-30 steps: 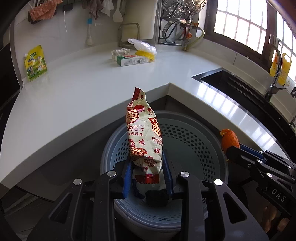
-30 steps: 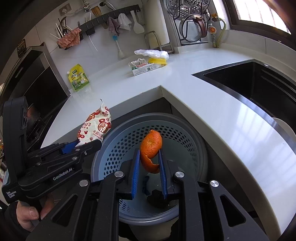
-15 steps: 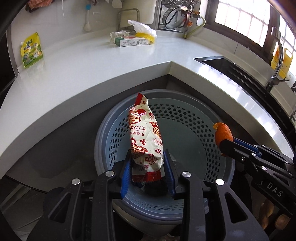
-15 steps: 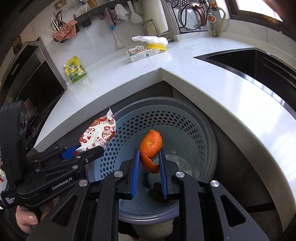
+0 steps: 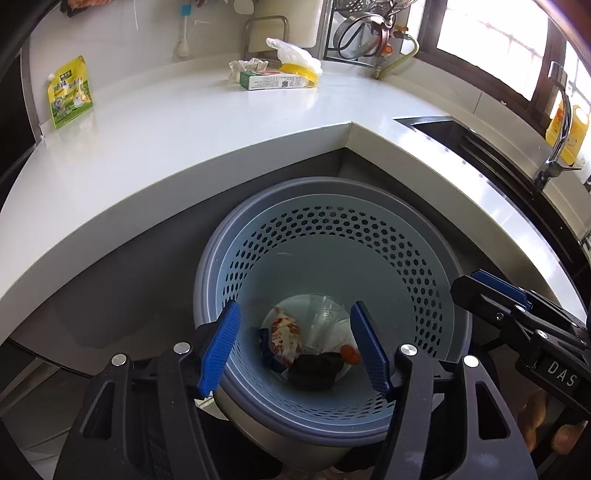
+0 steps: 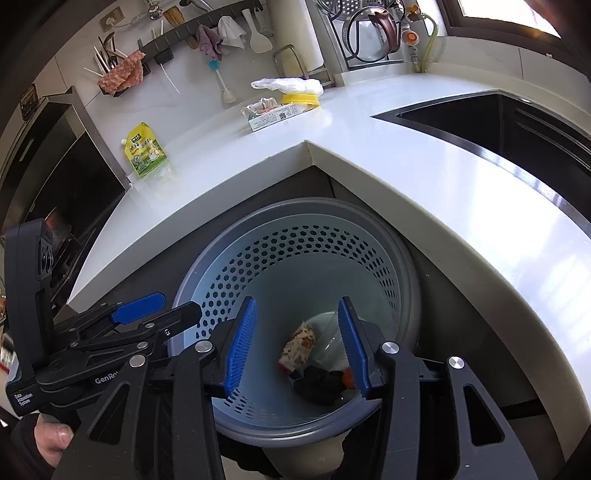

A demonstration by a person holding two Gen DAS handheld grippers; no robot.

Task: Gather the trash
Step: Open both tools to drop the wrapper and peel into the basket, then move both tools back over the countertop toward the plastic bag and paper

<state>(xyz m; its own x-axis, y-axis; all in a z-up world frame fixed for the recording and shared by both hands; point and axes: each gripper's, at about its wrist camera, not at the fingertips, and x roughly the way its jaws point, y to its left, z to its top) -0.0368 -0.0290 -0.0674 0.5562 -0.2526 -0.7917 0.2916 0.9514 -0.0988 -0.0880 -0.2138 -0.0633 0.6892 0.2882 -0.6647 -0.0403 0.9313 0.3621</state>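
A home kitchen. Ahead of the tongs runs a white corner countertop point(image 5: 184, 122) with a dark sink point(image 6: 517, 129) and a tap point(image 5: 554, 122) off to their right. On the wall beyond hang a rail of utensils point(image 6: 177, 33) and a dish rack point(image 6: 369, 33); a perforated bin point(image 5: 406, 266) stands directly beneath them.

White glossy L-shaped desk point(image 5: 177, 147) wraps an inner corner, dark grey cabinet fronts point(image 5: 147, 280) below. Black sunken sink point(image 6: 517, 125) with chrome tap point(image 5: 554, 122) at right. Dark-framed window point(image 5: 491, 44) behind, daylight strong, glare on desk. White wall point(image 6: 192, 88) carries black utensil rail point(image 6: 184, 33); wire dish rack point(image 6: 369, 33) in corner.
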